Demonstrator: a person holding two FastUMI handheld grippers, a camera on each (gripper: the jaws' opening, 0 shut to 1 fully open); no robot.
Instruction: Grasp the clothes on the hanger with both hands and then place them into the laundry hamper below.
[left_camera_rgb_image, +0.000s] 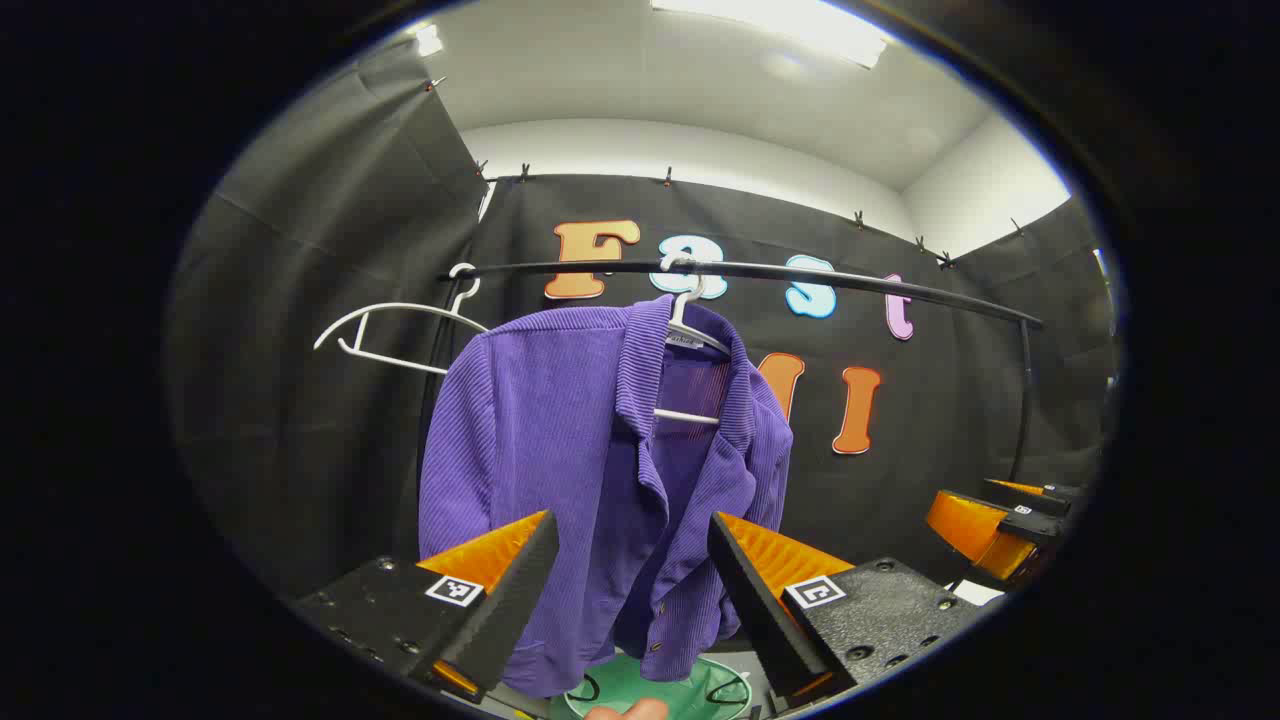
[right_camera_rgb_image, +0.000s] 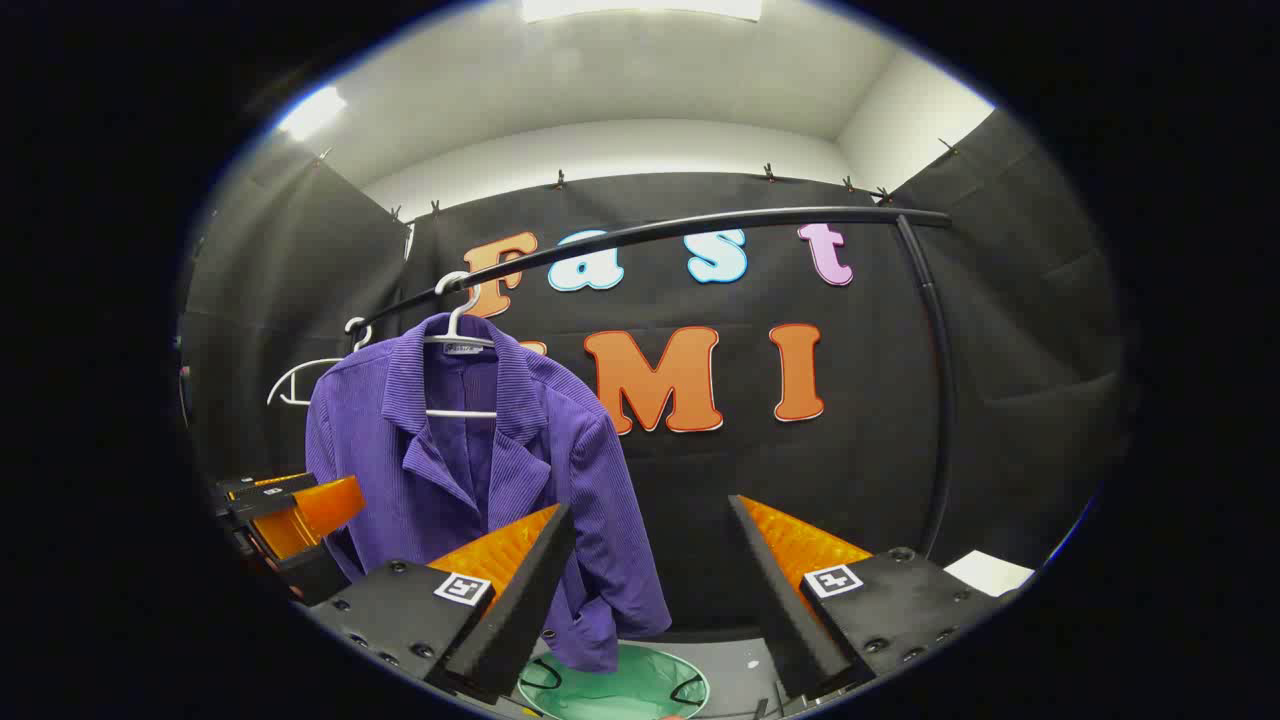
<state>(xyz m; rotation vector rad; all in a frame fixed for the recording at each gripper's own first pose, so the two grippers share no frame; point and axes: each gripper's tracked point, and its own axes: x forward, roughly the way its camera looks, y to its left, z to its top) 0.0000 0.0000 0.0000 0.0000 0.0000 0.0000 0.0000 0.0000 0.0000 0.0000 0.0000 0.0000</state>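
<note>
Right now, in the left gripper view, the left gripper (left_camera_rgb_image: 632, 590) is pointing at a purple jacket (left_camera_rgb_image: 590, 480) with its jaws spread wide, touching nothing; the jacket's hem is showing in the gap between them. The jacket is hanging on a white hanger (left_camera_rgb_image: 690, 330) whose hook is sitting over a black rail (left_camera_rgb_image: 850, 280) running across the view from about 10 o'clock to 2 o'clock. A second, bare white hanger (left_camera_rgb_image: 400, 330) is hanging on the same rail at the 9 o'clock side of the jacket. Below the hem, at 6 o'clock, the green laundry hamper (left_camera_rgb_image: 660, 690) is peeking into view. The right gripper (left_camera_rgb_image: 990, 520) is showing farther off at 4 o'clock, apart from the jacket. In the right gripper view, the right gripper (right_camera_rgb_image: 650, 580) is likewise holding its jaws spread apart on nothing, with the jacket (right_camera_rgb_image: 470, 490) hanging at 9 o'clock of centre and the hamper (right_camera_rgb_image: 615, 690) lying at 6 o'clock beneath the hem. The left gripper (right_camera_rgb_image: 300, 520) is showing at 8 o'clock, just beside the jacket's sleeve.
</note>
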